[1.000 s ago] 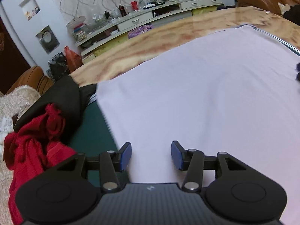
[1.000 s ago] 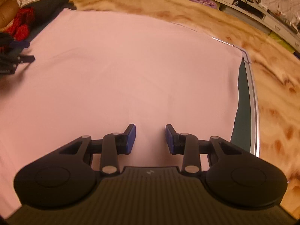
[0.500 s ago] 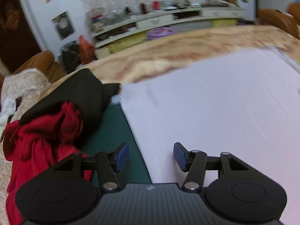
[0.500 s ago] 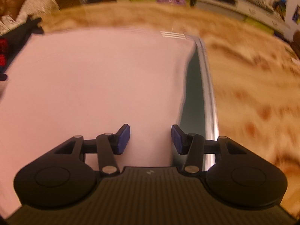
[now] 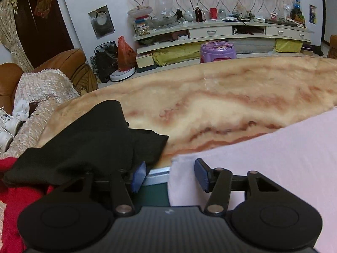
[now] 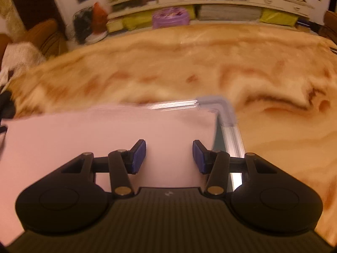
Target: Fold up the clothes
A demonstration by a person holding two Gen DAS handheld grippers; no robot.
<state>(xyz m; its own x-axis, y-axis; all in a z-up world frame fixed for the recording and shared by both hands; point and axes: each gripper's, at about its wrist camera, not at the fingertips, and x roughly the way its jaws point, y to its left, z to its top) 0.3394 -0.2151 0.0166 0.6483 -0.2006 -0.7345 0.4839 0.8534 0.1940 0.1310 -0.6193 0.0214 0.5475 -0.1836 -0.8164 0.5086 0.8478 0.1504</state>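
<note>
A pale pink garment lies flat on a green mat on the table; it also shows in the right wrist view. My left gripper is open and empty, low over the garment's far left corner, which lies between its blue pads. My right gripper is open and empty, over the garment near its far right corner. The right wrist view is blurred by motion.
A black garment and a red one are piled left of the mat. The mat's metal edge runs beside the pink garment. The marbled tabletop stretches beyond. A sofa stands at the left.
Both grippers have moved toward the garment's far edge: the left to its far left corner, the right to its far right corner. Both stayed open.
</note>
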